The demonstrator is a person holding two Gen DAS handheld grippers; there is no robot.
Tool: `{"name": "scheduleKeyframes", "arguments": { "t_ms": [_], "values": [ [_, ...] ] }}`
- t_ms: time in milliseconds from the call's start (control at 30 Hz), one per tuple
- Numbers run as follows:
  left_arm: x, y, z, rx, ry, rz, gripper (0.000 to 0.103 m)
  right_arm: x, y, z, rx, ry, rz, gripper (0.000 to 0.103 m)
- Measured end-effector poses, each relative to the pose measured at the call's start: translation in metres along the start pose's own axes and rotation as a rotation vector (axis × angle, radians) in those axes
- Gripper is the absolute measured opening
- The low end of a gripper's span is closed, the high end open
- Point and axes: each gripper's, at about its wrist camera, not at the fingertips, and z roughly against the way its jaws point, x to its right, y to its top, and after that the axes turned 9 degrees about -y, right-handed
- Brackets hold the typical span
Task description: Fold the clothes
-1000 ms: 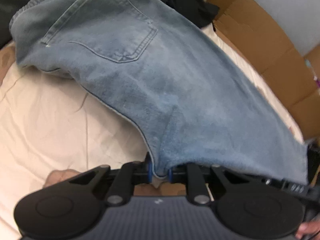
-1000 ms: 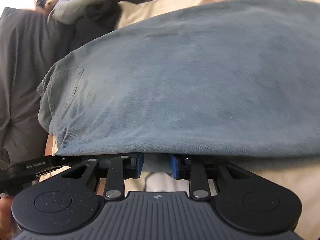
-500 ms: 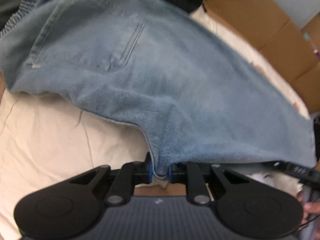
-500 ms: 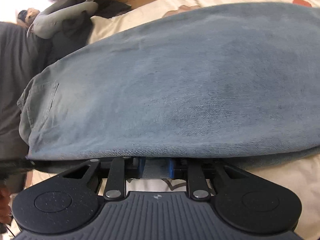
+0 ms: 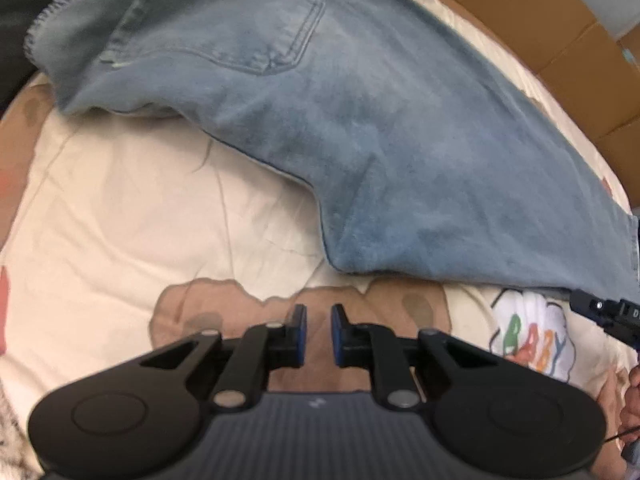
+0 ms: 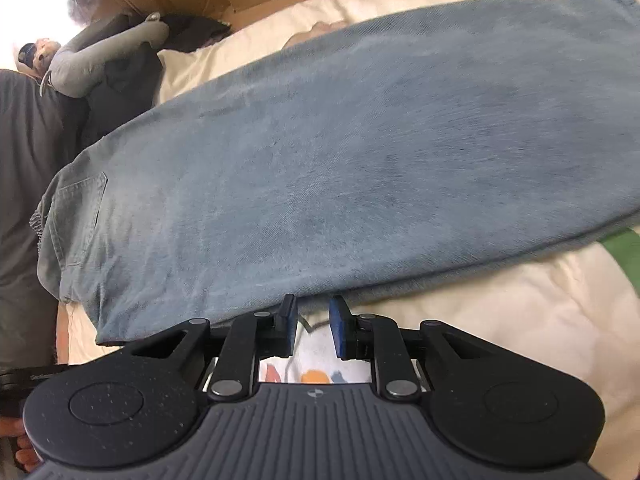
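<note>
A pair of light blue jeans (image 5: pixel 360 120) lies folded lengthwise on a cream bedspread (image 5: pixel 140 208), back pocket up at the far left. My left gripper (image 5: pixel 319 334) is open and empty, a short way back from the jeans' near edge, over a brown bear print. In the right wrist view the jeans (image 6: pixel 340 160) stretch across the frame. My right gripper (image 6: pixel 313 322) is open with nothing in it, its fingertips just at the denim's near edge. The right gripper's tip (image 5: pixel 604 312) shows at the right edge of the left wrist view.
Cardboard boxes (image 5: pixel 560 40) line the far side of the bed. A pile of dark and grey clothes (image 6: pixel 112 64) lies beyond the jeans' waist. A person's grey shirt (image 6: pixel 24 200) fills the left of the right wrist view. A white "BABY" print (image 5: pixel 532 340) marks the bedspread.
Both grippers have let go of the jeans' edge and opened, then drawn back a little. The jeans have dropped flat onto the bedspread.
</note>
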Motion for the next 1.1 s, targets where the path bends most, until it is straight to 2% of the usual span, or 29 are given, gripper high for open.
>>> {"name": "scheduleKeyframes", "arguments": {
  "t_ms": [133, 433, 567, 667, 733, 867, 1000, 1100],
  "values": [
    [0.015, 0.009, 0.007, 0.067, -0.032, -0.050, 0.014, 0.000, -0.005, 0.012, 0.040, 0.001, 0.005, 0.022],
    [0.049, 0.031, -0.017, 0.135, -0.097, -0.116, 0.018, -0.012, 0.015, 0.011, 0.114, -0.037, 0.103, 0.022],
    [0.053, 0.029, -0.034, 0.123, -0.074, -0.155, 0.018, -0.017, 0.026, 0.002, 0.122, -0.073, 0.119, 0.022],
    [0.045, 0.025, -0.040, 0.111, -0.056, -0.154, 0.018, -0.018, 0.026, -0.012, 0.094, -0.121, 0.154, 0.027],
    [0.035, 0.021, -0.045, 0.091, -0.051, -0.133, 0.013, -0.018, 0.023, -0.021, 0.066, -0.161, 0.191, 0.028],
    [0.029, 0.013, -0.042, 0.066, -0.018, -0.159, 0.003, -0.019, 0.018, -0.023, 0.066, -0.173, 0.257, 0.028],
    [0.029, 0.010, -0.037, 0.072, -0.004, -0.152, 0.003, -0.020, 0.020, -0.025, 0.029, -0.178, 0.321, 0.028],
    [0.036, 0.008, -0.031, 0.080, 0.006, -0.178, 0.006, -0.017, 0.025, -0.025, -0.028, -0.170, 0.318, 0.028]
  ]
}}
